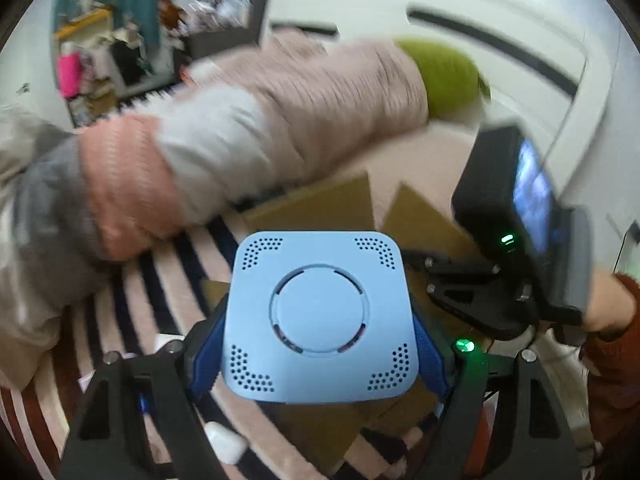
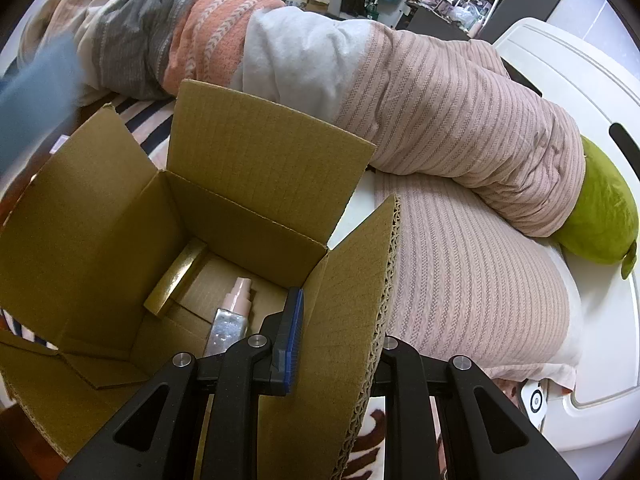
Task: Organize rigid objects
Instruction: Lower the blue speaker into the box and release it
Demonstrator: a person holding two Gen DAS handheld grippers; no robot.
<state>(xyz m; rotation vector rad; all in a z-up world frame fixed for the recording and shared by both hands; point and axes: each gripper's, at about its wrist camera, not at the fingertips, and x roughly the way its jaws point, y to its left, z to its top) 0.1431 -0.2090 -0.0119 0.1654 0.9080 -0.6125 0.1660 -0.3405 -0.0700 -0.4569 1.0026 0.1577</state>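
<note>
Blue vented device [image 1: 320, 316], square with rounded corners and a round centre disc, was held between the blue pads of the left gripper [image 1: 320, 344], which closed on its two opposite sides. It hung above the striped cover [image 1: 132, 308], with the flaps of the cardboard box [image 2: 224, 216] showing just beyond it; the left wrist view was smeared by motion.

The right gripper [image 2: 336, 340] was pinching the near right flap [image 2: 360, 280] of the box, holding it up and outward. One pad sat inside the flap; the other was hidden behind the cardboard.

Inside the box lay a pink-capped clear bottle [image 2: 230, 316] and a gold item [image 2: 176, 276] against the far corner.

Judged step: transport of the device to the box, not yet released. The next move would call for lowering it through the opening onto the bare floor area, clear of the bottle, while the flap is kept back.
</note>
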